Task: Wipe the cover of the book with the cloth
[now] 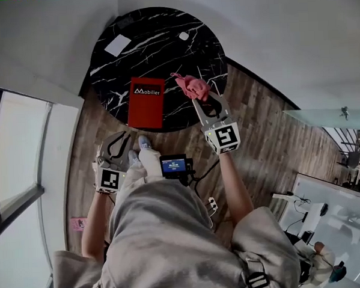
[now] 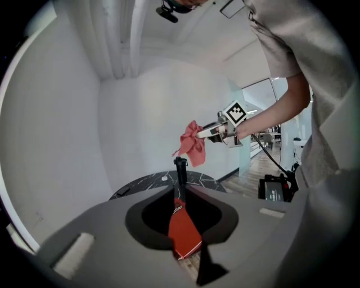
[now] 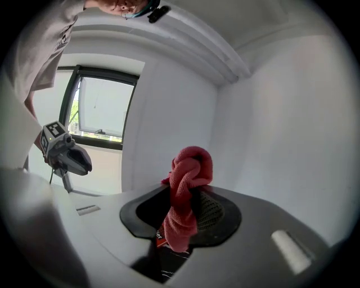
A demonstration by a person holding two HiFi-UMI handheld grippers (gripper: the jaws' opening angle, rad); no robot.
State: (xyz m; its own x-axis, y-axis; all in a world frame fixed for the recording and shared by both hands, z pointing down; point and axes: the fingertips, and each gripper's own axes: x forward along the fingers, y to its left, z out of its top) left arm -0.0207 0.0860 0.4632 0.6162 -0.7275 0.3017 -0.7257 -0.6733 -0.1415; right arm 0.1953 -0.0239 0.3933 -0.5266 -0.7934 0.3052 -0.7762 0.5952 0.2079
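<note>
A red book [image 1: 146,102] lies flat on the near side of the round black marble table [image 1: 162,33]. My right gripper [image 1: 201,98] is shut on a bunched pink cloth [image 1: 192,85], held in the air over the table's near right edge, to the right of the book. In the right gripper view the cloth [image 3: 185,197] fills the jaws and hangs down. My left gripper [image 1: 116,139] hovers low, short of the table's near left edge, and holds nothing. In the left gripper view its fingertips [image 2: 180,163] stand together, pointing at the book [image 2: 183,225], with the cloth [image 2: 191,145] hanging beyond.
On the far side of the table lie a white card [image 1: 117,45] and a small white object [image 1: 183,36]. A black device with a lit screen [image 1: 174,166] is by the person's waist. A window [image 1: 12,155] runs along the left, and wooden floor [image 1: 264,136] surrounds the table.
</note>
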